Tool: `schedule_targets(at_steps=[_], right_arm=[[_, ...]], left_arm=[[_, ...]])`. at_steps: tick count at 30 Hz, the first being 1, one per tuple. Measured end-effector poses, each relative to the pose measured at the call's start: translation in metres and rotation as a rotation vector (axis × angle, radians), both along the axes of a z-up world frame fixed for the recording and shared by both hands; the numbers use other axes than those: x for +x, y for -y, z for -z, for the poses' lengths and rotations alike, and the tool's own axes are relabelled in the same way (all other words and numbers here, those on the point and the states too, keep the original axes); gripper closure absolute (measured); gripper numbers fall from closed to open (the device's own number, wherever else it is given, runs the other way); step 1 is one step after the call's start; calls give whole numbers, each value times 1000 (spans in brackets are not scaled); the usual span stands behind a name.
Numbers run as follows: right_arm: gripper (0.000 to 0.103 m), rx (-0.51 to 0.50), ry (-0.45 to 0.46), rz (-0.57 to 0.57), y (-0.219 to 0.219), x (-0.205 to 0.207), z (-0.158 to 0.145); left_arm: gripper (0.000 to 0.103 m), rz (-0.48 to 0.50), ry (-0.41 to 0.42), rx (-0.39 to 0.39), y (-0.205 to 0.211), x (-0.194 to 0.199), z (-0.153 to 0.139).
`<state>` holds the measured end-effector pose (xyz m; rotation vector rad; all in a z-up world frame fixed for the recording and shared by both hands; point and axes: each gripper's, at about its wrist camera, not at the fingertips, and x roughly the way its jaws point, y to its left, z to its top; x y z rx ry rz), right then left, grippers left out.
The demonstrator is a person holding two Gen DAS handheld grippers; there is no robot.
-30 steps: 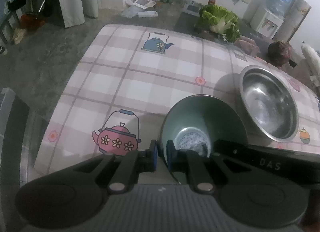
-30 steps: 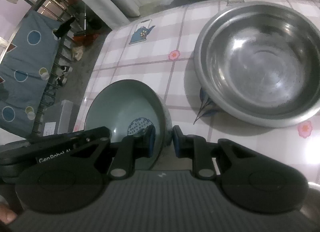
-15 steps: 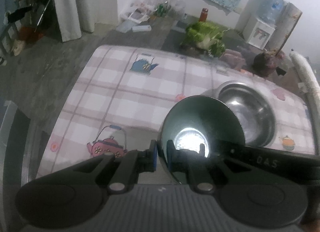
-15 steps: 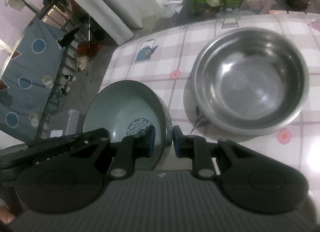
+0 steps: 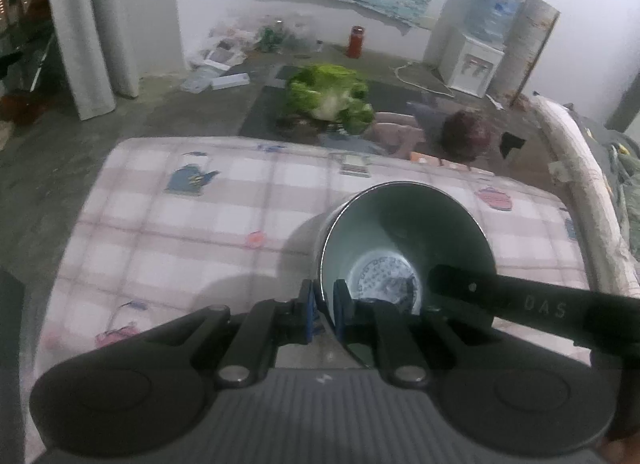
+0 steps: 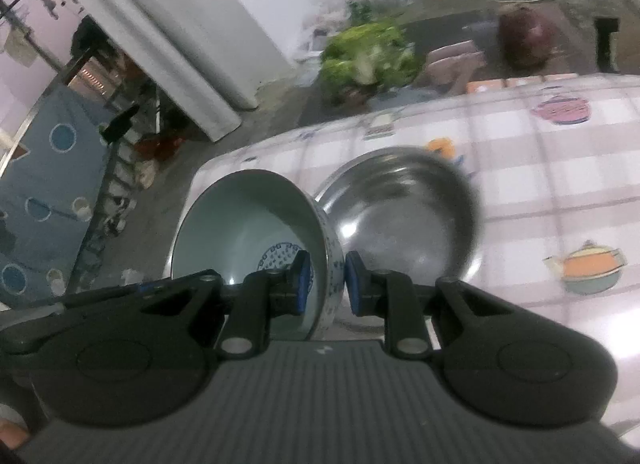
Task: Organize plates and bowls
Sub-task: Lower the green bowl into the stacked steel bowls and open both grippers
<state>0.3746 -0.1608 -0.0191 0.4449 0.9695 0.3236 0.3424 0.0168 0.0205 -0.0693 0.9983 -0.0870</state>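
Lifted higher, both grippers still clenched the ceramic bowl's rim above the steel bowl, probably ready for nesting.

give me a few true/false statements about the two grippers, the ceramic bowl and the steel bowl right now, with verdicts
1. Both grippers clamp the rim of the same ceramic bowl. True: the left gripper and the right gripper each have one finger inside and one outside.
2. The ceramic bowl sits nested inside the steel bowl. False: it is held up beside it, overlapping its left edge in the right wrist view.
3. The steel bowl holds food. False: it looks empty.
4. The ceramic bowl has a blue pattern on its inner bottom. True.
5. The tablecloth is plain white. False: it is checked, with teapot prints.
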Motion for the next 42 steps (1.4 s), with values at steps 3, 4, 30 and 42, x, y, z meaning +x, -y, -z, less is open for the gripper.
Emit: schedule_targets(at_steps=[3,4,30,42], right_arm=[[84,-7,-5,25,18,8,5],[84,-8,-8,31,23,10,8],[84,-95,-47,-15,20,65,75],[57,-111,60,-9,21,64,52]], left_arm=[[92,18,-10,1,17,11,7],[92,22,-14,2,21,15,11],[92,24,-111,55,29,58,74],[73,67,-48,69,30,43,52]])
